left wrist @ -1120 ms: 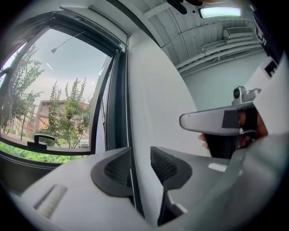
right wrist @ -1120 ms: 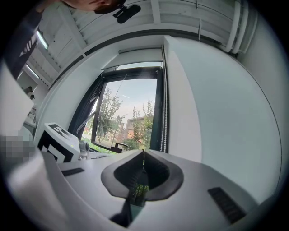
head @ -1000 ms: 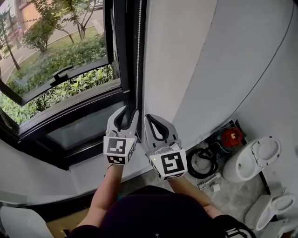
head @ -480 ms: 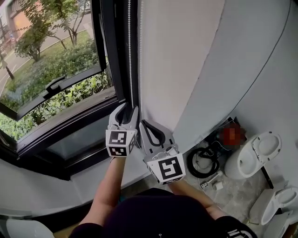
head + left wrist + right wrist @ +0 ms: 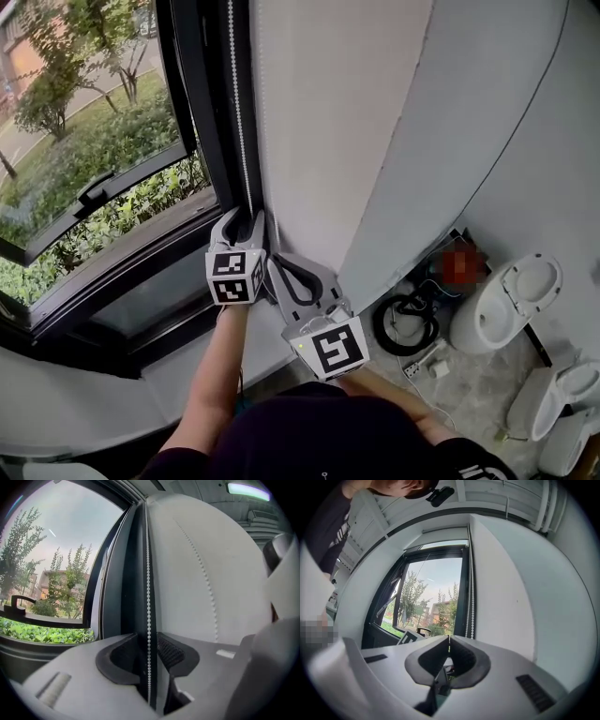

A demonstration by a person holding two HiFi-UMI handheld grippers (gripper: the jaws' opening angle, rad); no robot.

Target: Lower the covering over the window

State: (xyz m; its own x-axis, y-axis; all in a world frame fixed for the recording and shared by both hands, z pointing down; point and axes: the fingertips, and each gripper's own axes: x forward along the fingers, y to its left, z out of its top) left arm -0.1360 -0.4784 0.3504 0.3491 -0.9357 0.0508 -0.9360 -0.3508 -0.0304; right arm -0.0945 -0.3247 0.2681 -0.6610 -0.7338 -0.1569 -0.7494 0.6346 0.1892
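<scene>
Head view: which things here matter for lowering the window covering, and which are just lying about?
For the job:
- bead chain, hanging between the jaws of the open left claw
- window
- right claw, shut and empty

Lying about:
- coiled black hose
- white toilet
- red object on the floor

Window frame (image 5: 192,141) is black, and the bead chain (image 5: 237,112) running down it is white. The wall (image 5: 375,122) next to it is plain off-white. The left gripper (image 5: 246,217) and right gripper (image 5: 271,262) are both light grey with black ribbed pads, and each one's cube has black-and-white square markers. The bushes (image 5: 103,150) outside are bright green. Lower down there's a white toilet (image 5: 511,305), a black coiled cable (image 5: 405,323), and some blurry red thing (image 5: 462,265).
</scene>
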